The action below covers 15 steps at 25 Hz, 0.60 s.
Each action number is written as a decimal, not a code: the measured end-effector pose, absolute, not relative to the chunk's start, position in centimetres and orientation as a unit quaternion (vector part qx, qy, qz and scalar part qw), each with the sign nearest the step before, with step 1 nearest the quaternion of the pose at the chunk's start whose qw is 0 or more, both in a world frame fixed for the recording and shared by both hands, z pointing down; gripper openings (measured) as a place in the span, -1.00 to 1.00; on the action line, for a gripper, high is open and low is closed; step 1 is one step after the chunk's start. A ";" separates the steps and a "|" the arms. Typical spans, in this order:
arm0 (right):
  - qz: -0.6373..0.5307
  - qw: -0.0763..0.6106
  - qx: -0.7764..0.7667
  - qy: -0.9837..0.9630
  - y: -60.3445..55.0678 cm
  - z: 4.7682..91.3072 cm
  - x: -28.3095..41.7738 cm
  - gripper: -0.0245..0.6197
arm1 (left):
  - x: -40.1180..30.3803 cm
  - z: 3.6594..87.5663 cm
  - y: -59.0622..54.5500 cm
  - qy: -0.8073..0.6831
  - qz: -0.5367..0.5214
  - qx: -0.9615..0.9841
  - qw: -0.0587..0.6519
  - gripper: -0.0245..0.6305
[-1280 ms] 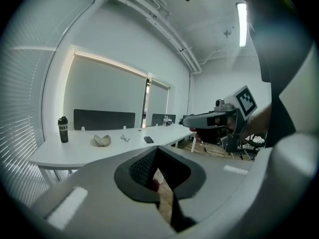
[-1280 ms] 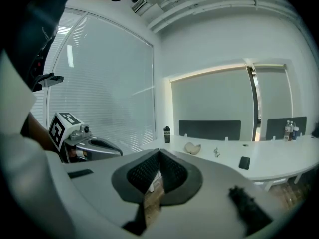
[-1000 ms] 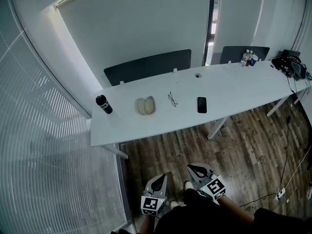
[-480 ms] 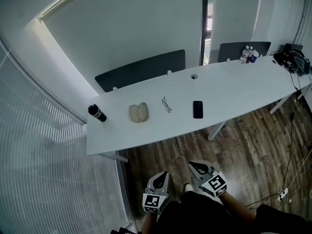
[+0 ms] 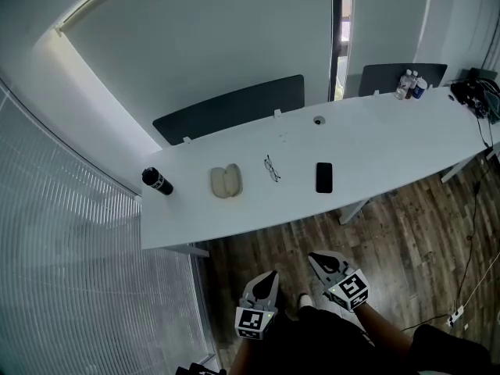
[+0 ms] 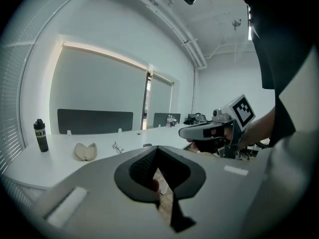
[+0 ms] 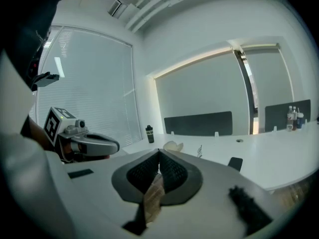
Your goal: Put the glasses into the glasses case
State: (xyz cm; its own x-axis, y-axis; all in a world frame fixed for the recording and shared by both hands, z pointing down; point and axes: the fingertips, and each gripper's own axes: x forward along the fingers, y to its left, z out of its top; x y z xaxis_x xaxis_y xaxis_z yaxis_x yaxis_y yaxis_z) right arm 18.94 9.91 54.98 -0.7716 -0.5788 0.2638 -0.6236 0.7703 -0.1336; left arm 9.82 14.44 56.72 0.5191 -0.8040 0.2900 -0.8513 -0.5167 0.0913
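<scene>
The glasses [image 5: 271,168] lie on the long white table [image 5: 391,143], thin dark frames, between the open beige glasses case [image 5: 226,181] and a black phone [image 5: 324,177]. They also show in the left gripper view as glasses [image 6: 117,147] beside the case [image 6: 85,152], and in the right gripper view as glasses [image 7: 199,150] by the case [image 7: 172,146]. My left gripper [image 5: 271,274] and right gripper [image 5: 313,257] hang over the wood floor, short of the table's near edge. Both are shut and empty, as the left gripper [image 6: 157,148] and right gripper [image 7: 159,151] views confirm.
A black bottle [image 5: 157,181] stands at the table's left end. Small bottles [image 5: 410,85] and a tangle of dark gear [image 5: 478,98] sit at the far right. Two dark chair backs [image 5: 230,106] rise behind the table. A blind-covered window [image 5: 70,272] fills the left.
The head view has shifted as the person moves. The table's near edge now lies closer to both grippers. Both grippers stay shut and empty, side by side.
</scene>
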 end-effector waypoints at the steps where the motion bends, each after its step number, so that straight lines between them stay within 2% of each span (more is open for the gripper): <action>1: 0.108 0.107 0.318 -0.936 9.6 55.1 18.5 -0.90 | 9.5 56.8 14.0 -0.479 0.107 0.864 0.113 -0.90; 15: 0.099 0.127 0.330 -0.930 1.5 53.3 11.6 -0.90 | 2.2 56.5 3.8 -0.465 0.092 0.873 0.118 -0.90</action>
State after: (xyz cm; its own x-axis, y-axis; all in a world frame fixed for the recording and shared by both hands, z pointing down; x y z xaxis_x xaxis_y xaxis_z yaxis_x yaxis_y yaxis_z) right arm 11.63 1.50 53.31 -0.7501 -0.5891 0.3007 -0.6390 0.7627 -0.0997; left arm 2.23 3.78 56.48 0.5511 -0.7899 0.2690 -0.8329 -0.5402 0.1201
